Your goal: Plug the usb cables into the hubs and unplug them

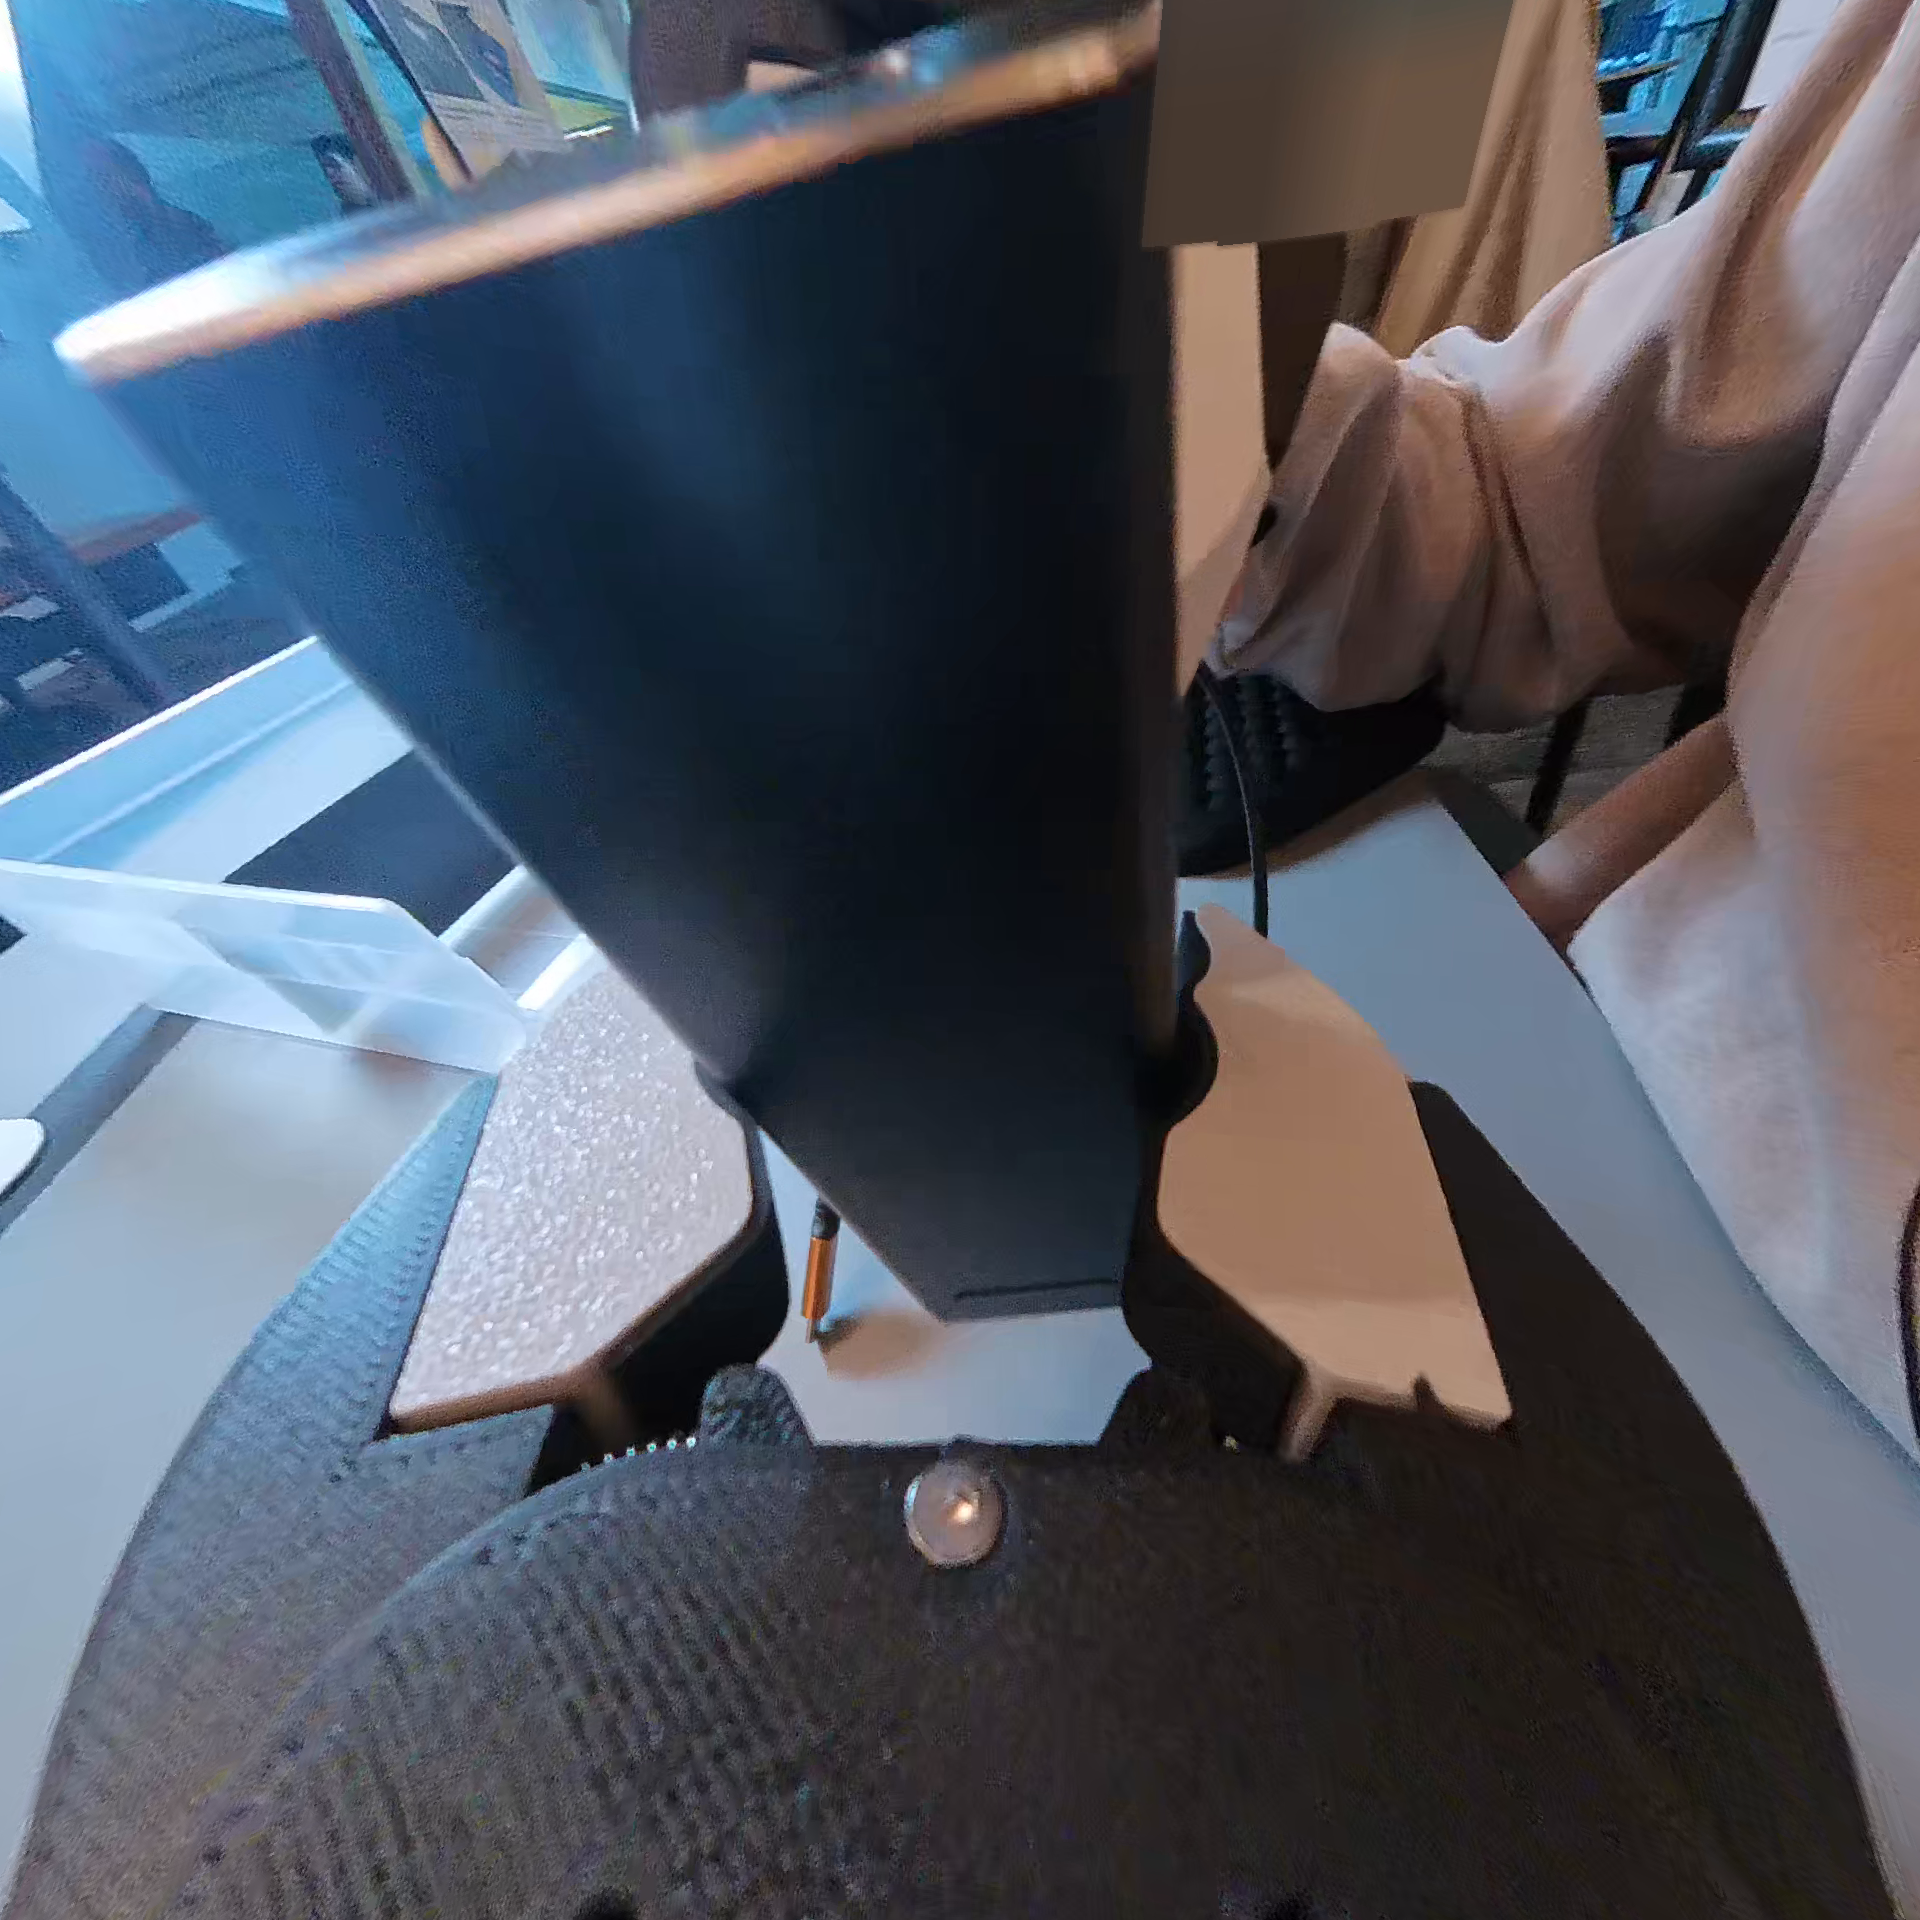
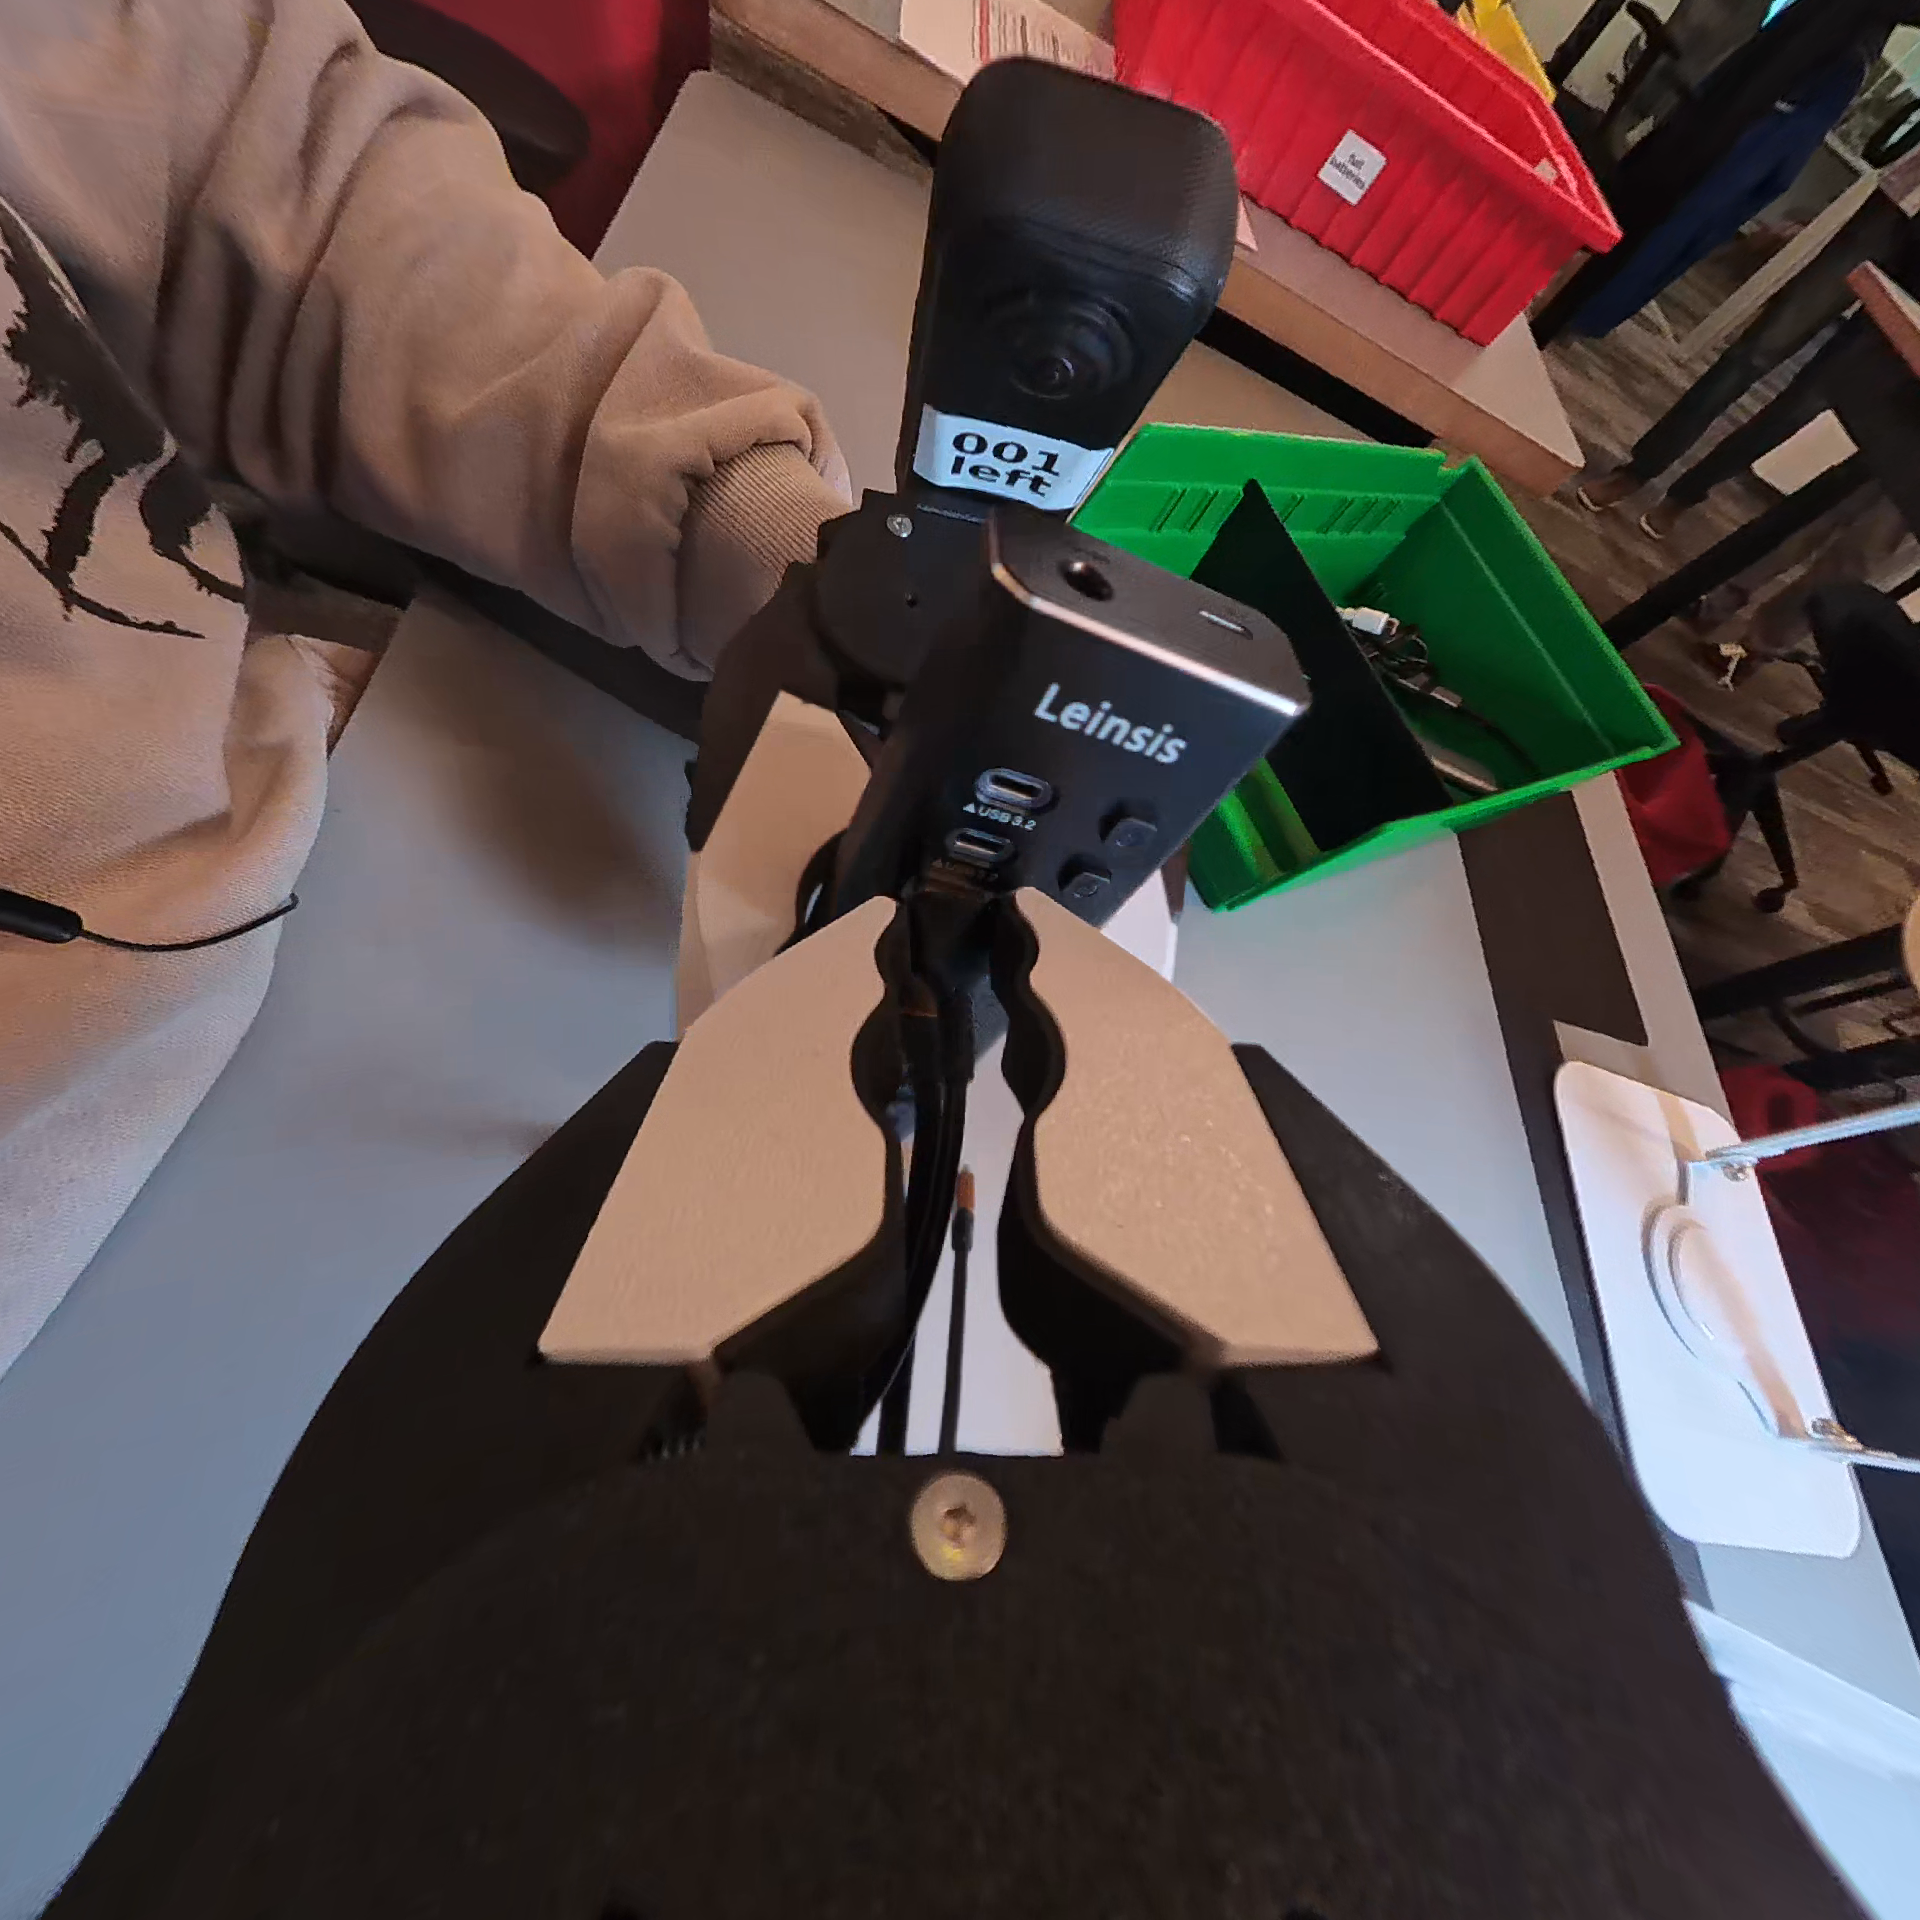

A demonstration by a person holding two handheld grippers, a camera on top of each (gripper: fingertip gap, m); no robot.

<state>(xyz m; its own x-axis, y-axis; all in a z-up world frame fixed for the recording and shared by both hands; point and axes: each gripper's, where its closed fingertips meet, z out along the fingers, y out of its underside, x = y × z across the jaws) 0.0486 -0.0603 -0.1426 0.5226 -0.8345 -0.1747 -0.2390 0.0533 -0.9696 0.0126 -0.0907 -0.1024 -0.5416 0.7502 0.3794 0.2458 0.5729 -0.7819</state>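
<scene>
In the left wrist view the black hub (image 1: 790, 665) fills the middle, tilted up, and my left gripper (image 1: 966, 1049) is shut on its lower end. An orange-collared plug (image 1: 820, 1273) hangs beside the hub's base. In the right wrist view my right gripper (image 2: 951, 920) is shut on a black cable plug (image 2: 940, 961) whose tip meets the face of the hub (image 2: 1081, 727), just below two oval ports. How deep it sits is hidden. The left gripper (image 2: 831, 665) holds the hub from behind. Cables (image 2: 925, 1247) run down between my fingers.
A green bin (image 2: 1455, 582) with cables stands behind the hub, and a red bin (image 2: 1351, 125) lies farther back. A white pad with a clear stand (image 2: 1704, 1299) is at the right. A clear plastic stand (image 1: 312, 966) is at the left. The person's beige sleeve (image 2: 468, 364) is close. The grippers' ends are close to 5 centimeters from one another.
</scene>
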